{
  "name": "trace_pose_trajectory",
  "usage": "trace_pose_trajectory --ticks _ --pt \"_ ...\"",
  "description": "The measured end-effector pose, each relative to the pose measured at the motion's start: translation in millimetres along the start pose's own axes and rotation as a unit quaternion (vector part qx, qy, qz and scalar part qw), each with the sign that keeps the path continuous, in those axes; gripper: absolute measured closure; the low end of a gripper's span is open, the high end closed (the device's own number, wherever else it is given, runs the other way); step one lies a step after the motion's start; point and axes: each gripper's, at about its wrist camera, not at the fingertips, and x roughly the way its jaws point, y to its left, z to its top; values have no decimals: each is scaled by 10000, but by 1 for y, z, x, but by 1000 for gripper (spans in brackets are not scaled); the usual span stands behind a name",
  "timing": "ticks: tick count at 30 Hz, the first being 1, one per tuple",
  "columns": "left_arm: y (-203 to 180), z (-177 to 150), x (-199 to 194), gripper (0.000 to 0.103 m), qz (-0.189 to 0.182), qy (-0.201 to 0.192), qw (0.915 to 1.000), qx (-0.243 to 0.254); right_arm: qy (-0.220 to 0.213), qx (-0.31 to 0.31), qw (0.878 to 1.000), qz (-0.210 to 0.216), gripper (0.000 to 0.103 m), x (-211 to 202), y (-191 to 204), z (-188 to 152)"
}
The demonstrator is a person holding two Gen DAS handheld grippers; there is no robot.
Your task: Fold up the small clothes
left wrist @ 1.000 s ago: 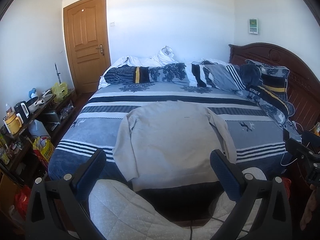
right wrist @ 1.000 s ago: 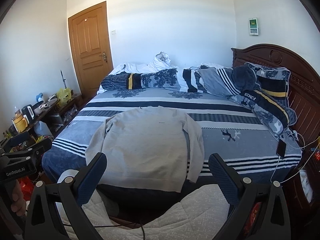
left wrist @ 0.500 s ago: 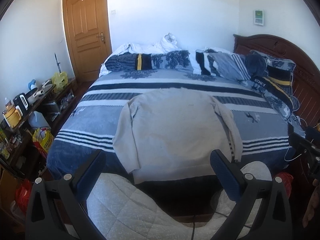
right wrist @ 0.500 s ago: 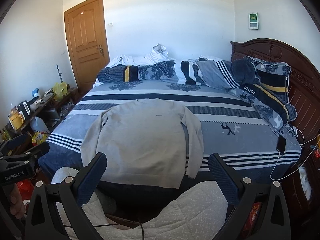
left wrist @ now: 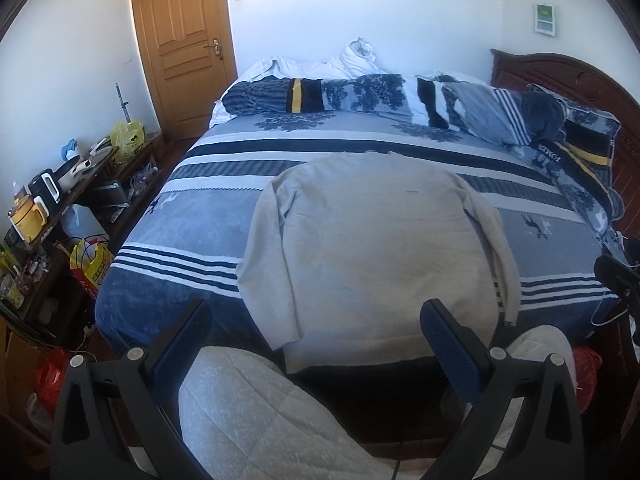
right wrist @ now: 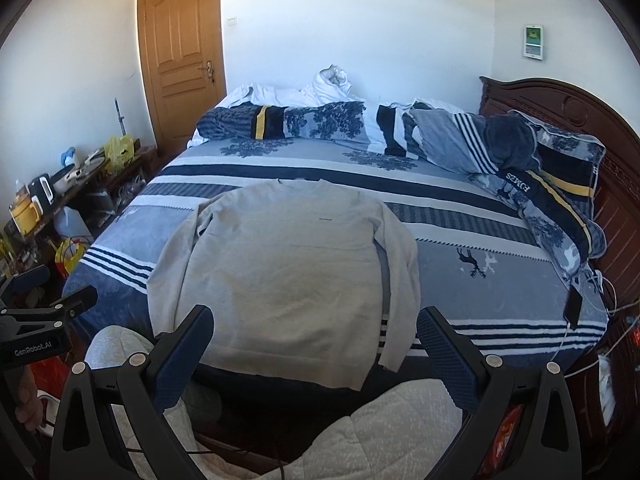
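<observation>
A grey sweater lies spread flat, face up, across the near half of the bed, its hem hanging slightly over the bed's near edge and its neck pointing toward the far edge, both sleeves laid down along the body. Broad strips of striped cover lie bare to either side of it, out to the bed's left and right edges. The left gripper hangs short of the near edge with its jaws spread wide and nothing between them; the right gripper does likewise, jaws wide apart and holding nothing. Quilted grey trouser legs fill the space under both. Along the far edge a rolled duvet and a pillow are heaped against the dark wooden headboard at the right. A cluttered shelf with a yellow mug stands off the left edge, near a wooden door. Only the right wrist view shows a phone on a cable at the bed's right edge, and the other gripper's body at left.
</observation>
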Motion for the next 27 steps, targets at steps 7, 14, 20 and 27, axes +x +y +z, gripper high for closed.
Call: trace_pose_trajectory --ticks 7,14,20,27 --pt "15 9 25 0 163 86 9998 -90 70 -121 9999 96 0 34 12 19" --pt "32 9 48 0 118 243 9989 -380 168 -312 9993 140 0 62 27 25" --pt "61 9 71 0 215 381 9964 -732 155 -335 9984 422 0 80 34 27" --pt "81 1 119 0 142 698 9928 -967 312 -158 9935 1082 4 124 40 31"
